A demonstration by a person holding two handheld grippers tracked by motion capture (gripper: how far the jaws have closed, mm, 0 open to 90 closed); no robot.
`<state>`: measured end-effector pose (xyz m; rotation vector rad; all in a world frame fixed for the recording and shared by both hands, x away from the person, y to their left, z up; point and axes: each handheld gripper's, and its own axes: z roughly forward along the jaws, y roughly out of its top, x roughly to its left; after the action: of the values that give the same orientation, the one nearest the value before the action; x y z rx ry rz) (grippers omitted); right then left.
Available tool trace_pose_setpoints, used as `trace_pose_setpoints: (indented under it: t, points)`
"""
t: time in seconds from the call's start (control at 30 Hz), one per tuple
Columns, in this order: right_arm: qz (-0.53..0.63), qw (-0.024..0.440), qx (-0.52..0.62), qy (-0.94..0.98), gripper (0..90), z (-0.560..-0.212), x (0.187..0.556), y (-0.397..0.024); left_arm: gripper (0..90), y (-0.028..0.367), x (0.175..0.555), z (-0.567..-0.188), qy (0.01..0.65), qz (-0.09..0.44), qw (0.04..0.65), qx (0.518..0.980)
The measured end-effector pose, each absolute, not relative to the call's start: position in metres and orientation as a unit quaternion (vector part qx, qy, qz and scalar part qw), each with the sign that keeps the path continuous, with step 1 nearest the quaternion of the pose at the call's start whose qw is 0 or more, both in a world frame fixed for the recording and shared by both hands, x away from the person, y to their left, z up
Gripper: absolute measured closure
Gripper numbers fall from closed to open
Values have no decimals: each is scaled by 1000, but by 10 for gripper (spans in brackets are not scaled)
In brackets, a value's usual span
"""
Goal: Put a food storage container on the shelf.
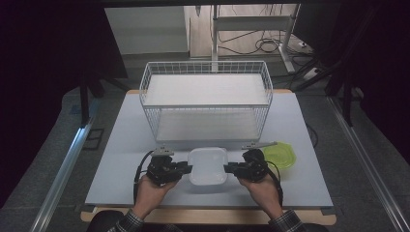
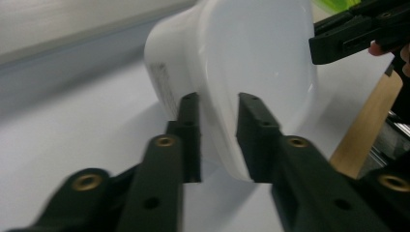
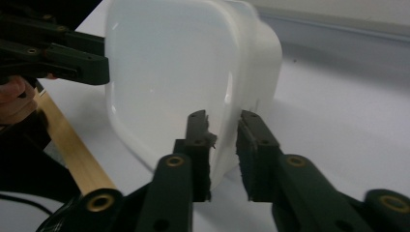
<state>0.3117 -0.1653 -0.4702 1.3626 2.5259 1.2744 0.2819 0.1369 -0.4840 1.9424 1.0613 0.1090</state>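
In the high view, a white container (image 1: 208,166) sat at the lower centre of the frame on the pale table (image 1: 125,145), in front of a white wire basket (image 1: 205,99) standing at the frame's centre. The left hand-held gripper (image 1: 187,168) met the container's left edge, and the right hand-held gripper (image 1: 228,168) met its right edge. A green bowl (image 1: 280,154) lay just right of the right hand-held gripper. In the left gripper view, the left hand-held gripper (image 2: 218,137) had its two black jaws clamped on the rim of the white container (image 2: 251,63), one jaw on the outer wall and one inside; the other gripper held the opposite rim at the upper right. In the right gripper view, the right hand-held gripper (image 3: 224,152) was likewise clamped across the wall of the white container (image 3: 164,72), one jaw on each face. Whether the container's base was touching the table could not be told.
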Motion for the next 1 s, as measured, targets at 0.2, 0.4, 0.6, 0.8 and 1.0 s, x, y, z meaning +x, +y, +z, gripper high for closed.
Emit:
trace_pose_setpoints:
  t: [0.2, 0.4, 0.6, 0.8, 1.0]
  points:
    - [411, 40, 422, 807, 783, -472, 308, -161, 780, 138, 283, -488, 441, 50, 456, 771]
    - [422, 54, 415, 804, 783, -466, 308, -161, 787, 141, 283, -480, 437, 59, 475, 762]
    - [440, 69, 402, 800, 782, -449, 310, -162, 787, 140, 286, -463, 425, 78, 480, 764]
    - [451, 84, 396, 795, 782, -433, 313, -165, 787, 138, 294, -439, 411, 95, 485, 766]
    - [464, 100, 389, 790, 782, -410, 319, -165, 787, 138, 302, -416, 400, 110, 488, 768]
